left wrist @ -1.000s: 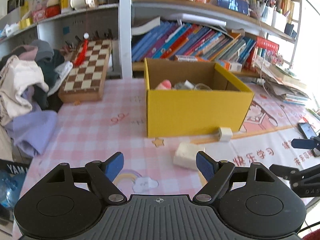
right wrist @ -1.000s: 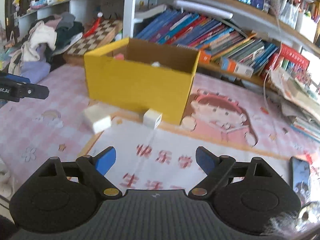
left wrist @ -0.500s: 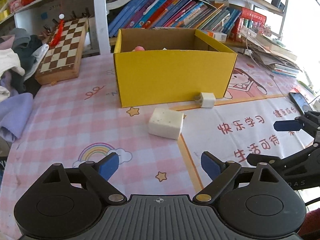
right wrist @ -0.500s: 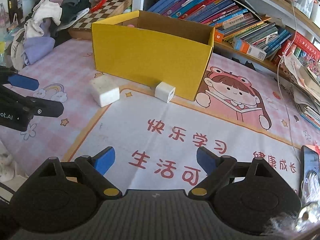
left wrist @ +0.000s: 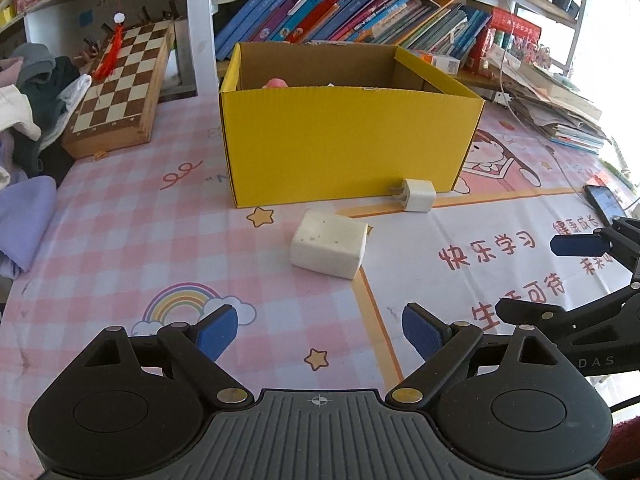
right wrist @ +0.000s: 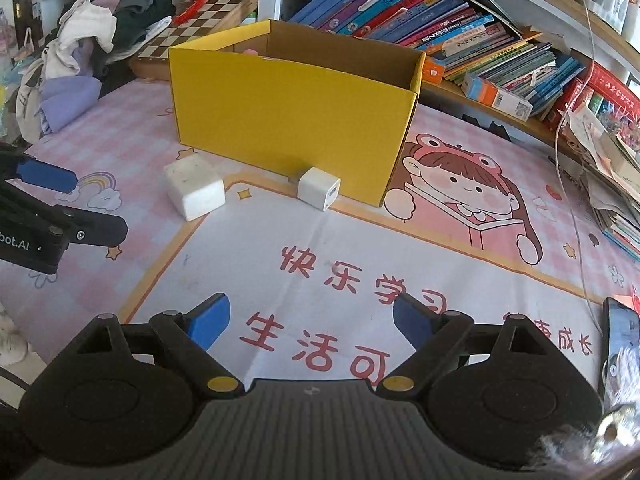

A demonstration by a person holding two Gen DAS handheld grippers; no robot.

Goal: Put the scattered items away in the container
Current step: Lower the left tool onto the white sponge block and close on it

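Observation:
A yellow cardboard box (left wrist: 344,140) stands open on the pink mat, with a pink item (left wrist: 276,82) just showing inside. It also shows in the right wrist view (right wrist: 288,124). A white speckled block (left wrist: 329,249) lies in front of the box, also in the right wrist view (right wrist: 195,189). A white charger plug (left wrist: 416,195) lies against the box's front wall, also in the right wrist view (right wrist: 319,188). My left gripper (left wrist: 318,332) is open and empty, short of the block. My right gripper (right wrist: 310,322) is open and empty, short of the plug.
A chessboard box (left wrist: 120,88) and a clothes pile (left wrist: 28,120) lie at the left. Bookshelves (left wrist: 352,20) run behind the box. A phone (right wrist: 622,340) lies at the right with a cable. Stacked papers (left wrist: 560,108) sit at the far right.
Both grippers have pulled back and lowered toward the mat. The block and the plug now sit nearer the middle of each view. Both stay open.

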